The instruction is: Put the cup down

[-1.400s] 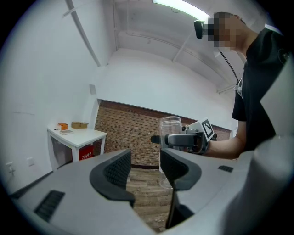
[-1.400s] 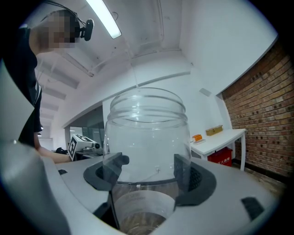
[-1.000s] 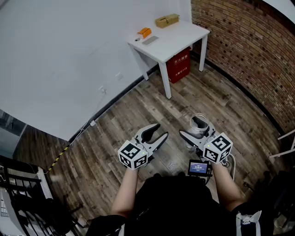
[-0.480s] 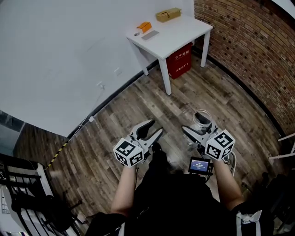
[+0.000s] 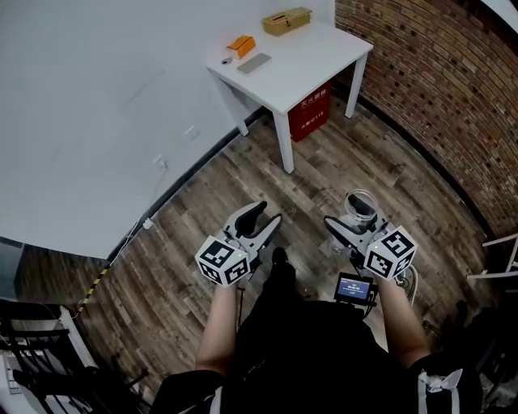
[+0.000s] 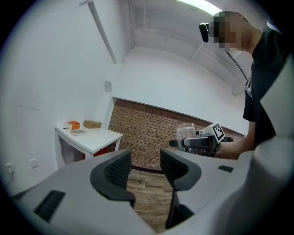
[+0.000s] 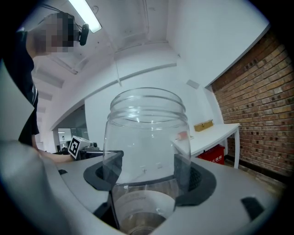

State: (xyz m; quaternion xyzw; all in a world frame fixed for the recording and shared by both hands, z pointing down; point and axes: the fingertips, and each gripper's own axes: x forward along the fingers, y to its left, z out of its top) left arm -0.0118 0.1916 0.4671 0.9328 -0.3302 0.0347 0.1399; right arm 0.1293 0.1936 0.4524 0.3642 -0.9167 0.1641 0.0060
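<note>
- Left gripper [image 5: 265, 217]: jaws released, nothing between them; carried forward with the person since a second ago.
- Right gripper [image 5: 353, 218]: jaws still clenched on the clear cup [image 5: 361, 204], which is upright in the air over the floor [image 5: 324, 162].
- Desk [image 5: 303, 61]: white, ahead, now closer and further left in the head view. It carries an orange box [image 5: 240, 45] and a cardboard box [image 5: 285, 20].

Probably a sparse office or test room: brick wall [image 5: 437, 89] right, white wall [image 5: 97, 105] left, wood-plank floor [image 5: 202, 234], small white table [image 5: 299, 61] far.
</note>
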